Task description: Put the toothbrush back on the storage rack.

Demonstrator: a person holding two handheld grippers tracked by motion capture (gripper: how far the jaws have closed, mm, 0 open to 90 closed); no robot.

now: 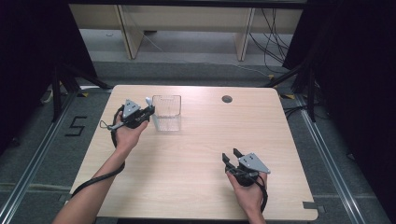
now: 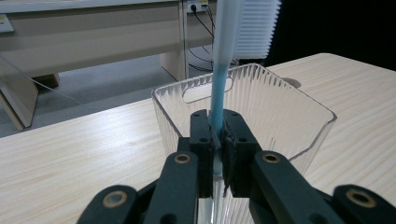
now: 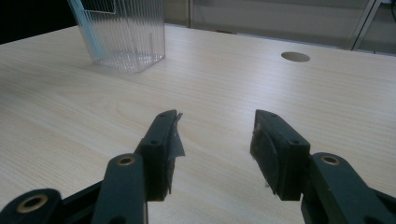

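Observation:
My left gripper (image 1: 148, 111) is shut on a toothbrush (image 1: 148, 100) at the back left of the table. In the left gripper view, the blue handle (image 2: 218, 93) rises upright from between the closed jaws of the left gripper (image 2: 217, 135), with white bristles (image 2: 254, 28) at the top. Just beyond it stands a clear ribbed plastic container (image 2: 280, 93), and the brush is close against the left wall of that container (image 1: 166, 113). My right gripper (image 1: 231, 155) rests near the front right, open. Nothing sits between the jaws of the right gripper (image 3: 215, 135), and the container (image 3: 123, 32) stands far ahead of it.
The light wooden table (image 1: 196, 182) has a round cable hole (image 1: 227, 99) at the back, the same cable hole (image 3: 295, 57) lying beyond the right gripper. Desk legs and cables stand on the floor behind the table. Black curtains flank both sides.

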